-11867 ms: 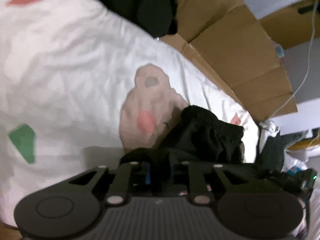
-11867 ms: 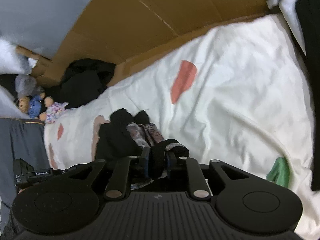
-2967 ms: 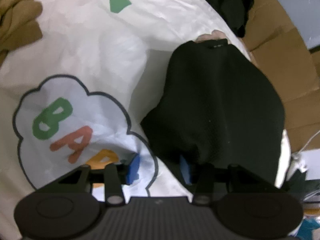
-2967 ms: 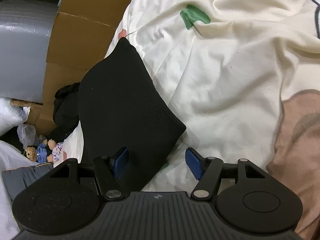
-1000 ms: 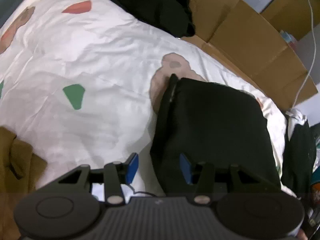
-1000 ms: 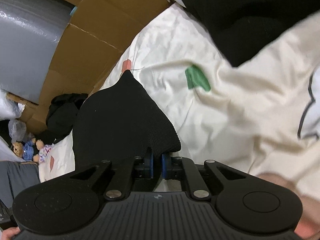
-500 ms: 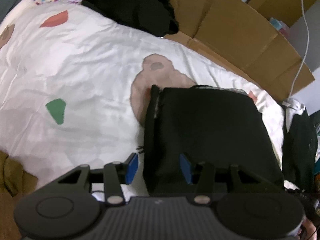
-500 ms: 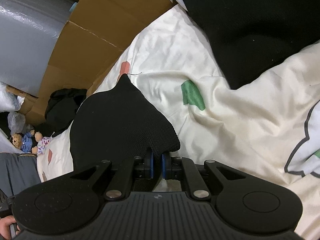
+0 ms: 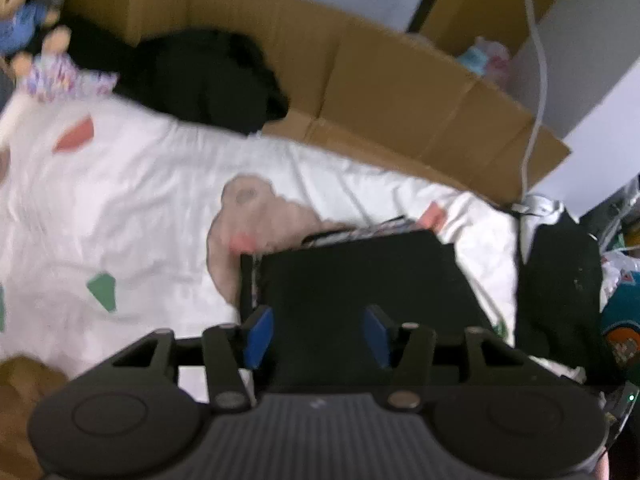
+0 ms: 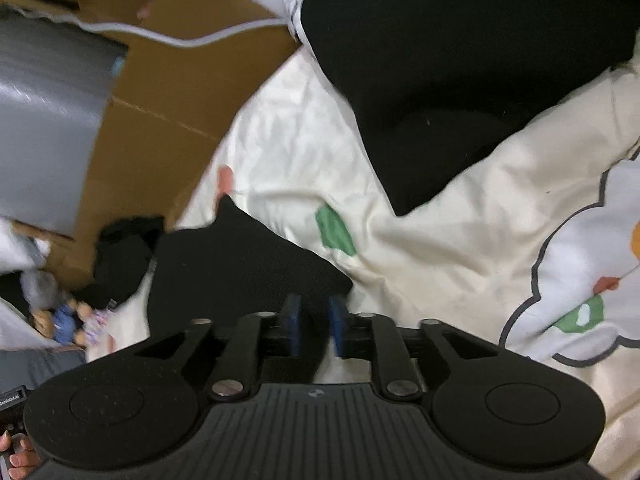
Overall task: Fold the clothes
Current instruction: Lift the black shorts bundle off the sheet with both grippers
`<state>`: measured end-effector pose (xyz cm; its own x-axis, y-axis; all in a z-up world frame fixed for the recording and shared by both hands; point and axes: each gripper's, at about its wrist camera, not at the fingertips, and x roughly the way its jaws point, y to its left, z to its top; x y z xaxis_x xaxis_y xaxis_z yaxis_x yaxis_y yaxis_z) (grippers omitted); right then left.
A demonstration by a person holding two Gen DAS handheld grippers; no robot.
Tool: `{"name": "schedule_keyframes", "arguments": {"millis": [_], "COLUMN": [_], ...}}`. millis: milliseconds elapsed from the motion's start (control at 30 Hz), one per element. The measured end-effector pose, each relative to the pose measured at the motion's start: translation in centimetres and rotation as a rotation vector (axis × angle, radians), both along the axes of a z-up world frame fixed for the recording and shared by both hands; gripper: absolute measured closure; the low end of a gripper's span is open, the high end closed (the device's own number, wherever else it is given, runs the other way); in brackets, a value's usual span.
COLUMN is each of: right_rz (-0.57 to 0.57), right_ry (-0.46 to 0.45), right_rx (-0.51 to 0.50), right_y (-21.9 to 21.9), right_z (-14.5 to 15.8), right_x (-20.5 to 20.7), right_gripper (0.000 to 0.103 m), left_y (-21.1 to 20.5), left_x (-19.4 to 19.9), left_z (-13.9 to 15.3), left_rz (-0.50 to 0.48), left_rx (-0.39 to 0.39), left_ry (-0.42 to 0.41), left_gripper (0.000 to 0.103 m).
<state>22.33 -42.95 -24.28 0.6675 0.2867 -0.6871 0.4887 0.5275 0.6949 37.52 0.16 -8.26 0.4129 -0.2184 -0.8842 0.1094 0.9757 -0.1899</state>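
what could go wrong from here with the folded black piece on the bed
The right gripper looks partly open around the corner of the folded black garment; if it pulls back with cloth snagged, the fold may open. The left gripper is open with its fingers straddling the garment's near edge, so a careless withdrawal could drag the top layer. The rumpled bed sheet may let the stack slump.

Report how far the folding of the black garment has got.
Done: the black garment lies as a compact folded rectangle on the white sheet. In hand: left gripper open over it; right gripper slightly open around its corner. Left: the loose black pile.
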Motion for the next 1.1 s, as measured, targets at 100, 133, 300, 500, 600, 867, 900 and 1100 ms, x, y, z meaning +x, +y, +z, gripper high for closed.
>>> {"name": "schedule_keyframes", "arguments": {"millis": [100, 133, 300, 500, 600, 867, 900, 1100], "right_rz": [0.002, 0.005, 0.037, 0.073, 0.081, 0.108, 0.11, 0.142], "right_ry": [-0.027, -0.035, -0.073, -0.135, -0.143, -0.137, -0.135, -0.122], "right_rx": [0.007, 0.013, 0.032, 0.04, 0.05, 0.064, 0.065, 0.04], "right_y": [0.0, 0.1, 0.5, 0.9, 0.8, 0.6, 0.7, 1.5], "right_z": [0.7, 0.9, 1.7, 2.4, 2.3, 1.6, 1.5, 1.3], "right_x": [-0.8, -1.1, -2.0, -2.6, -2.8, -3.3, -3.2, -2.7], "right_gripper": [0.063, 0.063, 0.059, 0.047, 0.046, 0.043, 0.043, 0.042], "left_y": [-1.2, -1.5, -3.2, -5.0, -5.4, -5.5, -5.6, -5.5], "left_x": [-0.6, -0.8, -2.1, -3.0, -3.2, -2.7, -2.6, -0.8], "left_z": [2.9, 3.6, 6.6, 8.6, 8.4, 6.6, 6.3, 3.9], "left_rz": [-0.008, -0.009, -0.018, -0.033, -0.024, -0.016, -0.021, -0.066], "left_rx": [0.015, 0.021, 0.055, 0.065, 0.076, 0.074, 0.082, 0.102], "left_ry": [-0.023, -0.031, -0.052, -0.056, -0.054, -0.032, -0.03, -0.034], "left_gripper": [0.047, 0.046, 0.045, 0.043, 0.043, 0.043, 0.043, 0.043]}}
